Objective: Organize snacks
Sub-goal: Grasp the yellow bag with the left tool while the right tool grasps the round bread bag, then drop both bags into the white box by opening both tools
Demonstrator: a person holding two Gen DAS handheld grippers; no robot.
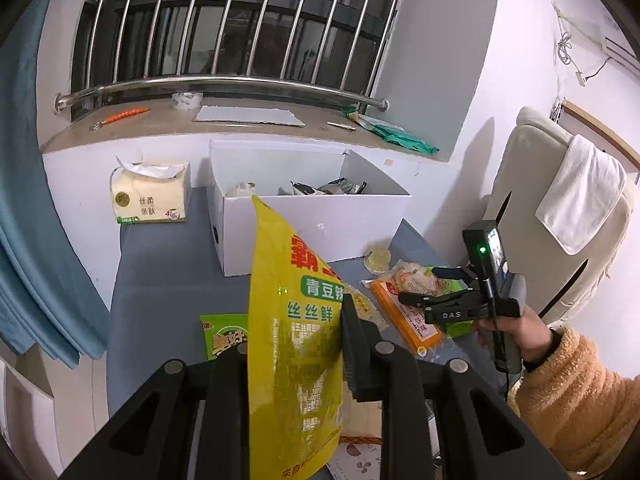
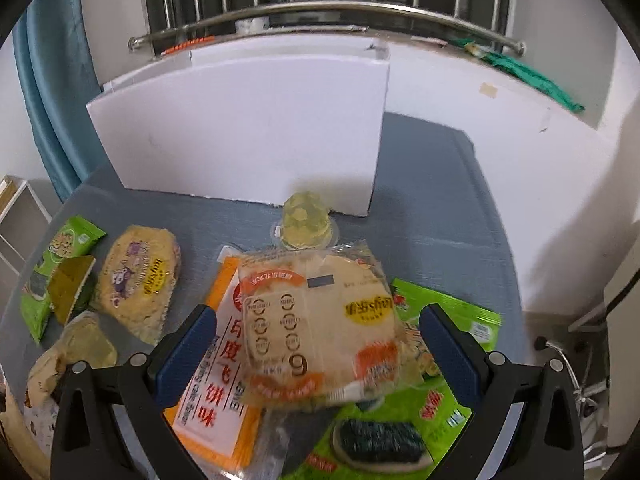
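Our left gripper [image 1: 296, 360] fingers pinch the yellow bag [image 1: 294, 340]; the white box [image 1: 316, 232] sits straight ahead. Our right gripper [image 2: 320, 344] fingers are wide over the round cracker pack [image 2: 320, 332].

One white box [image 1: 316, 224], one tissue pack [image 1: 150, 196], two jelly cups [image 2: 306, 222].

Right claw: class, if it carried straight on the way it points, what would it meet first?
Probably the clear-wrapped round flatbread packet lying between the open right claw's fingers, atop the orange packet; depth is uncertain.
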